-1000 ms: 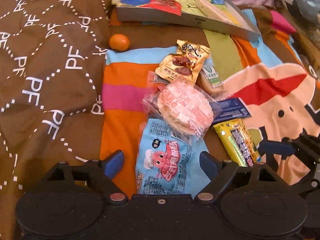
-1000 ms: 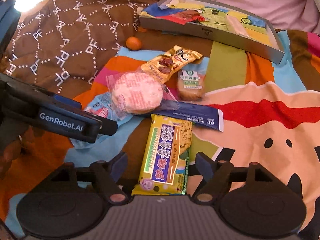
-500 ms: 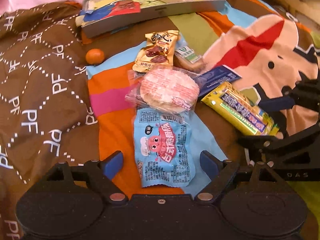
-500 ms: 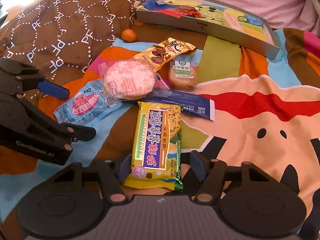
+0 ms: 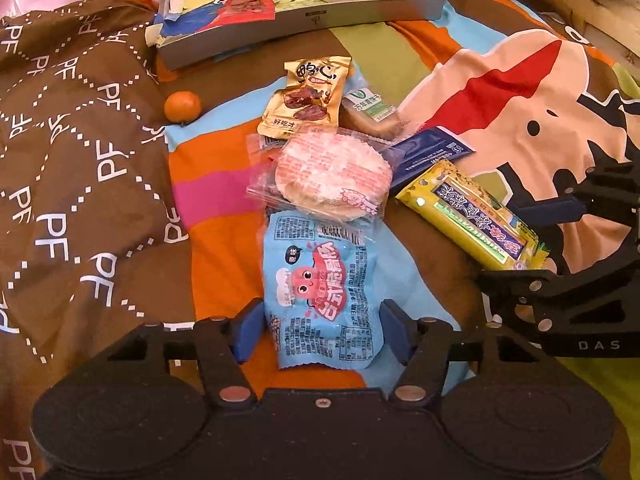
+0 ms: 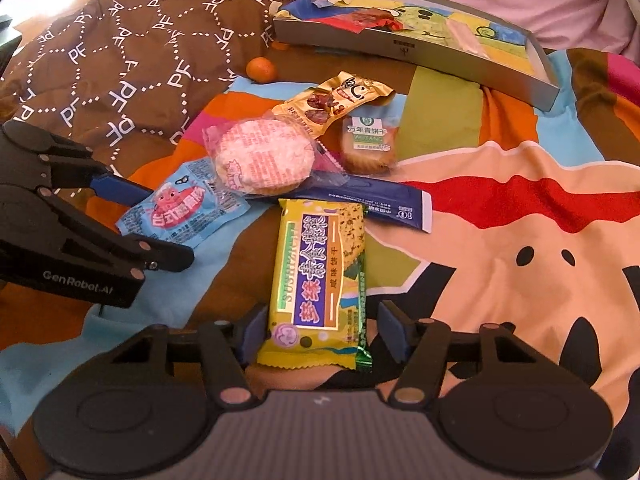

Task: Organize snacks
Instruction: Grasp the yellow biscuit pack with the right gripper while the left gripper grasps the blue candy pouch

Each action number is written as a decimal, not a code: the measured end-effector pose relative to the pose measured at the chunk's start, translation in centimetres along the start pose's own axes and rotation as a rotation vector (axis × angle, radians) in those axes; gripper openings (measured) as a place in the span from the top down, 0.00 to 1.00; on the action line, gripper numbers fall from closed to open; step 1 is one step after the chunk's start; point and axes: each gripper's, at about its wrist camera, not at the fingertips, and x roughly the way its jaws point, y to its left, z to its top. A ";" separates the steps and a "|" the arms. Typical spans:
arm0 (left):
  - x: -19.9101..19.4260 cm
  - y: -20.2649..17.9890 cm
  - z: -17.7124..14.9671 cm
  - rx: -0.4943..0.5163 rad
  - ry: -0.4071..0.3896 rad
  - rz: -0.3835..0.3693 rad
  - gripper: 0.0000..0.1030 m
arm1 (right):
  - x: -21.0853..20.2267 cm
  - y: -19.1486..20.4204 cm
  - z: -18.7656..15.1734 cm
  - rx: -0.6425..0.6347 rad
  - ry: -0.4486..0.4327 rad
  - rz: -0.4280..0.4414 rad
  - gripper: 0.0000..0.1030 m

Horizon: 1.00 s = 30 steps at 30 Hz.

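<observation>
the blue squid-print snack pouch (image 5: 323,288) lies flat on the patterned blanket (image 5: 224,240), just in front of the round rice cracker (image 5: 332,174), with its near end sitting between the fingers of the left gripper (image 5: 324,330). that claw is spread wide, a pad on each side of the pouch and not pinching it yet as far as i can see. the pouch looks like thin puffy foil, so i'd guess very light, slick and crinkly. probably best taken across its narrow width near the bottom seam, gently, since the stuff inside may crush.

to the right of the rice cracker is the yellow sushkaya biscuit pack (image 6: 320,276), and the right gripper (image 6: 320,332) is wide open around its near end in the same way. that one looks stiffer, a flat bar of crackers, so a grip across the short side should hold, but they could snap if squeezed hard.

behind the rice cracker are a gold foil packet (image 5: 310,98), a small green-label biscuit (image 5: 370,114) and a dark blue sachet (image 5: 430,154) tucked partly under it. a little orange fruit (image 5: 182,107) sits off to the left, and the grey tray (image 5: 304,24) is at the far end, well apart from the pile.
</observation>
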 end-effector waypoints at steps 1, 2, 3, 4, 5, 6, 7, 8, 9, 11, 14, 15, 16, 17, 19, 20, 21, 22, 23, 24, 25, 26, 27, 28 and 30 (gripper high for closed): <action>-0.1 0.1 -0.1 -0.007 0.001 -0.003 0.39 | 0.0 0.0 0.0 -0.001 0.001 0.003 0.38; -0.2 0.2 -0.2 -0.019 0.002 -0.007 0.39 | -0.1 0.1 -0.1 -0.001 0.002 0.006 0.40; -0.3 0.3 -0.2 -0.032 0.004 -0.011 0.39 | -0.2 0.2 -0.2 -0.002 0.003 0.009 0.40; -0.5 0.3 -0.4 -0.046 0.007 -0.018 0.39 | -0.2 0.3 -0.2 -0.003 0.004 0.012 0.41; -0.6 0.4 -0.5 -0.056 0.009 -0.024 0.39 | -0.3 0.3 -0.3 -0.005 0.004 0.013 0.41; -0.8 0.5 -0.6 -0.067 0.013 -0.030 0.39 | -0.3 0.4 -0.3 -0.006 0.004 0.013 0.41; -1.0 0.5 -0.7 -0.072 0.015 -0.034 0.39 | -0.3 0.4 -0.3 -0.007 0.004 0.013 0.40; -1.1 0.5 -0.9 -0.073 0.017 -0.037 0.39 | -0.2 0.4 -0.3 -0.005 0.005 0.014 0.40; -1.2 0.5 -1.0 -0.073 0.016 -0.037 0.39 | -0.1 0.3 -0.2 -0.002 0.004 0.016 0.39; -1.4 0.4 -1.2 -0.079 0.015 -0.039 0.39 | 0.2 0.1 0.1 0.009 0.003 0.020 0.38; -1.4 0.4 -1.3 -0.084 0.009 -0.039 0.39 | 0.8 -0.2 0.5 0.035 0.009 0.026 0.35; -1.4 0.4 -1.3 -0.087 0.008 -0.039 0.39 | 0.9 -0.3 0.6 0.049 0.014 0.030 0.35; -1.5 0.5 -1.3 -0.094 0.006 -0.043 0.39 | 1.0 -0.4 0.6 0.061 0.017 0.032 0.35; -1.5 0.6 -1.3 -0.107 0.005 -0.051 0.39 | 1.0 -0.5 0.6 0.069 0.018 0.033 0.36; -1.7 0.9 -1.4 -0.142 0.005 -0.071 0.39 | 0.9 -0.5 0.6 0.073 0.018 0.041 0.41; -1.8 1.0 -1.5 -0.153 0.006 -0.080 0.39 | 0.8 -0.6 0.5 0.075 0.017 0.042 0.48; -1.8 1.1 -1.6 -0.161 0.004 -0.084 0.39 | 0.7 -0.6 0.4 0.075 0.015 0.041 0.49; -2.0 1.1 -1.7 -0.167 0.002 -0.087 0.39 | 0.6 -0.5 0.4 0.073 0.014 0.040 0.50; -2.1 1.1 -1.8 -0.172 0.000 -0.089 0.39 | 0.5 -0.4 0.3 0.068 0.014 0.038 0.50; -2.2 1.0 -1.9 -0.177 -0.002 -0.091 0.39 | 0.3 -0.3 0.2 0.058 0.012 0.033 0.50; -2.3 1.0 -1.9 -0.180 -0.005 -0.092 0.40 | 0.2 -0.1 0.1 0.048 0.009 0.025 0.50; -2.4 1.0 -2.0 -0.183 -0.007 -0.094 0.40 | 0.0 0.1 0.0 0.032 0.006 0.015 0.50; -2.5 1.0 -2.1 -0.185 -0.008 -0.095 0.40 | -0.2 0.4 -0.1 0.010 0.003 0.004 0.50; -2.6 0.9 -2.2 -0.186 -0.009 -0.096 0.40 | -0.4 0.7 -0.2 -0.014 -0.002 -0.009 0.50; -2.8 0.8 -2.3 -0.183 -0.009 -0.098 0.40 | -0.7 1.2 -0.4 -0.057 -0.004 -0.033 0.49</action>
